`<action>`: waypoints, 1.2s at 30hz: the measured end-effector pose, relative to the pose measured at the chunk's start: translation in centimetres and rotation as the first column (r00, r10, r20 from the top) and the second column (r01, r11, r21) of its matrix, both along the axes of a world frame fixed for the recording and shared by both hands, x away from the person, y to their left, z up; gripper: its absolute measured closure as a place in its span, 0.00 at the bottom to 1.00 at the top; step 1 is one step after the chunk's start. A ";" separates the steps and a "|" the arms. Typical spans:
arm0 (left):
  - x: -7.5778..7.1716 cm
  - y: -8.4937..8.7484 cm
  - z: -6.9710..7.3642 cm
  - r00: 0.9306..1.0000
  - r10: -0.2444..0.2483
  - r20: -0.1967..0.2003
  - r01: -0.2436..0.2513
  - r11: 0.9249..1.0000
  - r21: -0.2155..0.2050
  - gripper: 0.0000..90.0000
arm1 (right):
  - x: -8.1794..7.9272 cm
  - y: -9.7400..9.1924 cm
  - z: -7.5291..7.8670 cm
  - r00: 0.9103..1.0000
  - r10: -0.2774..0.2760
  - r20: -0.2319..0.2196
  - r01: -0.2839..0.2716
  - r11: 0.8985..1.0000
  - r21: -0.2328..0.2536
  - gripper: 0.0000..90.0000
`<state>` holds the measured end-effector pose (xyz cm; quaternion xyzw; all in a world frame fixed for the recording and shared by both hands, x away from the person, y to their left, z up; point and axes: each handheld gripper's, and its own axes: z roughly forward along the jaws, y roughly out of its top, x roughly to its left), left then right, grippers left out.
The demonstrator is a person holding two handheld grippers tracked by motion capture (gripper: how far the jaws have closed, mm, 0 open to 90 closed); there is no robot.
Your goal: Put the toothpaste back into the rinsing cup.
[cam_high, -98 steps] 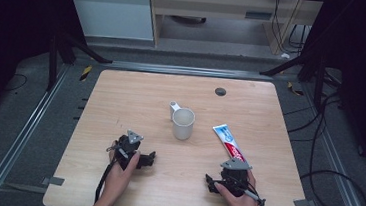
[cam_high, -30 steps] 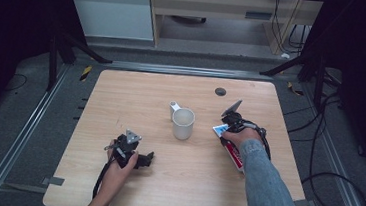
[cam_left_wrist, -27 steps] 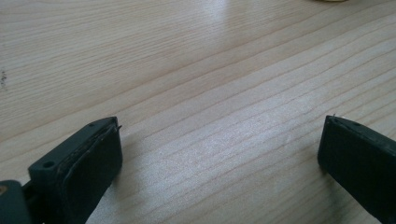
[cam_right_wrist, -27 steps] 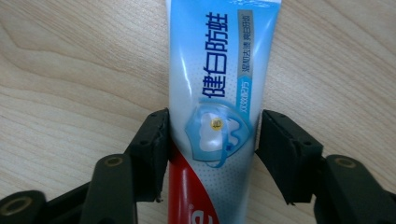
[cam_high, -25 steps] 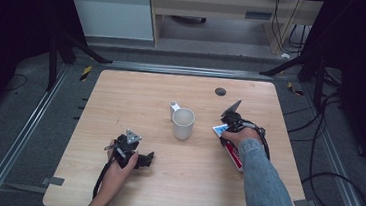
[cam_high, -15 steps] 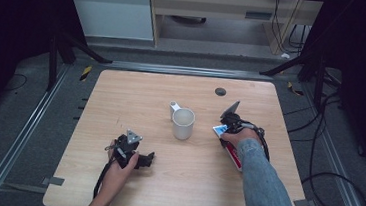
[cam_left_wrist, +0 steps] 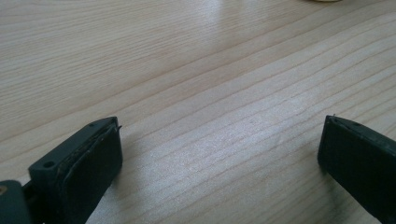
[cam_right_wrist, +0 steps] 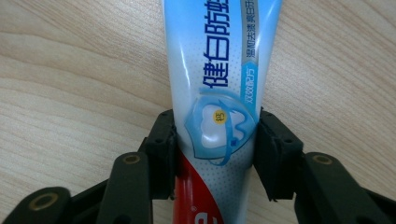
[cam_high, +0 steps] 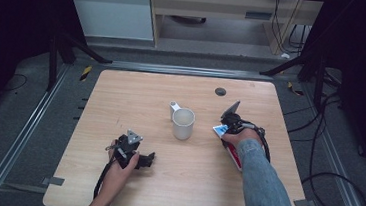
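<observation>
Right tongs (cam_right_wrist: 215,140) now clamping toothpaste tube (cam_right_wrist: 219,79).

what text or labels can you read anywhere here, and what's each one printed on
"健白防蛀": large blue characters along the toothpaste tube, last one cut off by the frame edge.
"钙": on the small yellow dot in the tooth emblem of the tube.
White column on the tube's grey stripe: too small to read surely.
White letters on the tube's red part: cut off, unreadable.
Mug, table: no text.
</observation>
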<state>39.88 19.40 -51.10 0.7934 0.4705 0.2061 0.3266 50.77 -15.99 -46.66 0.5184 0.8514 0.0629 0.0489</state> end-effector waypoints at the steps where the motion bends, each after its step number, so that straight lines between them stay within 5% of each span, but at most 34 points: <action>1: 0.0 0.0 0.0 1.000 0.000 0.000 0.000 1.000 0.000 0.00 | 0.0 0.0 0.0 1.000 0.005 0.000 -0.005 1.000 -0.001 0.63; 12: 0.0 -0.1 0.0 1.000 -0.005 -0.001 0.005 1.000 -0.001 0.00 | -0.2 -0.4 0.7 1.000 0.025 -0.001 -0.025 0.999 0.025 0.80; 20: 0.0 -0.1 0.0 1.000 -0.005 0.000 0.005 1.000 -0.001 0.00 | -0.5 -1.1 1.3 0.999 0.032 0.009 -0.032 0.998 0.058 0.81; 36: 0.0 -0.1 0.0 1.000 -0.009 0.001 0.009 1.000 0.003 0.00 | -0.7 -2.2 4.4 0.999 0.042 0.033 -0.043 0.999 0.027 0.81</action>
